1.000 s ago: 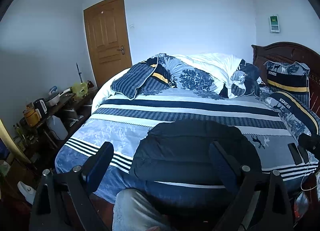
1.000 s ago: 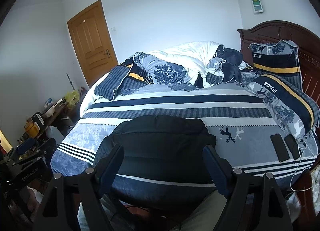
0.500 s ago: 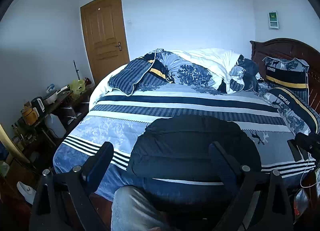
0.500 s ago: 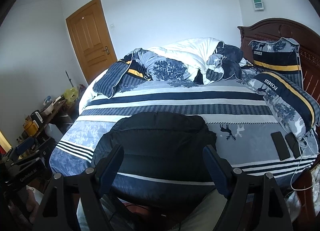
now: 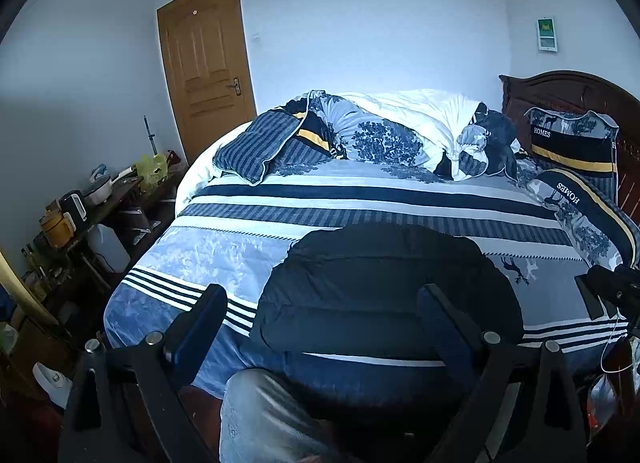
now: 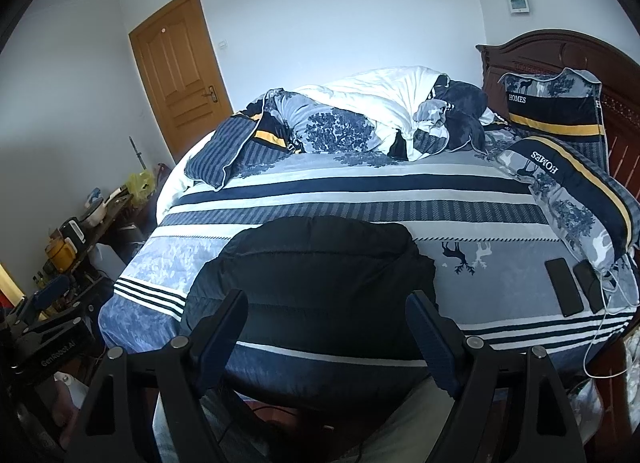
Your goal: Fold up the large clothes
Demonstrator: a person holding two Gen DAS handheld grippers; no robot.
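A black padded jacket (image 5: 384, 287) lies folded into a compact block on the near edge of the bed (image 5: 360, 199); it also shows in the right wrist view (image 6: 316, 275). My left gripper (image 5: 324, 323) is open and empty, held back from the bed above the jacket's near edge. My right gripper (image 6: 326, 323) is open and empty too, at the same distance. The left gripper's body (image 6: 44, 339) shows at the left of the right wrist view.
A rumpled duvet (image 5: 400, 135) and pillows (image 5: 576, 143) fill the bed's far side. Two phones (image 6: 564, 287) with cables lie at the bed's right. A cluttered side table (image 5: 80, 207) stands left. A wooden door (image 5: 204, 63) is behind. My leg (image 5: 264, 419) is below.
Both grippers have drawn back and risen slightly, so the bed sits a little lower and farther in view. The jacket has not moved. Both stay open.
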